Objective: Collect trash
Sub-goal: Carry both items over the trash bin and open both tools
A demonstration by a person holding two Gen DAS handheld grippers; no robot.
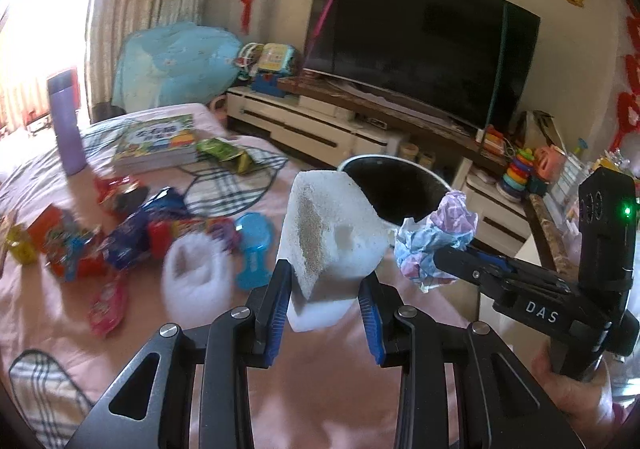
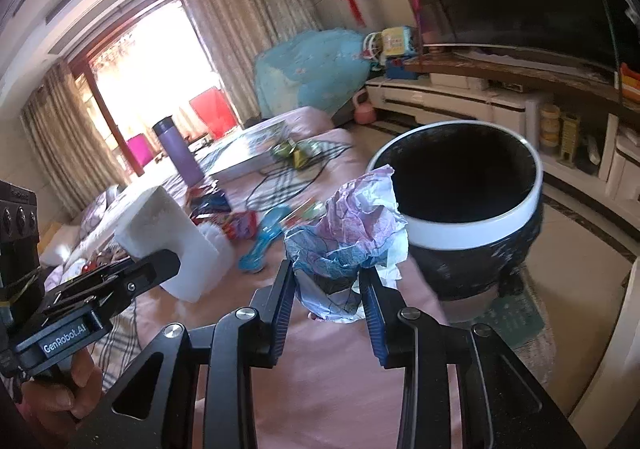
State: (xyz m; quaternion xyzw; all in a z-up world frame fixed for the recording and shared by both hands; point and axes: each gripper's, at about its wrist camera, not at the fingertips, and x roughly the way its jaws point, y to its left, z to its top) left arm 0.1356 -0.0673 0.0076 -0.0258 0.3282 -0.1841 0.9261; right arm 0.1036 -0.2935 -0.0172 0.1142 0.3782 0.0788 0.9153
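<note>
White foam block (image 1: 332, 233) is clamped low between the left gripper (image 1: 325, 303) pads; crumpled pastel paper ball (image 2: 352, 233) is pinched by the right gripper (image 2: 329, 297). Both are held over the pink bed's edge, beside the black white-rimmed bin (image 2: 476, 217). Foam judged light, crumbly; paper soft, compressible, best gripped mid-body.

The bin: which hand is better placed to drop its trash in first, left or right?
Probably the right. The right gripper holds the crumpled paper right beside the rim of the bin. The left gripper holds the foam block farther back, over the bed.
</note>
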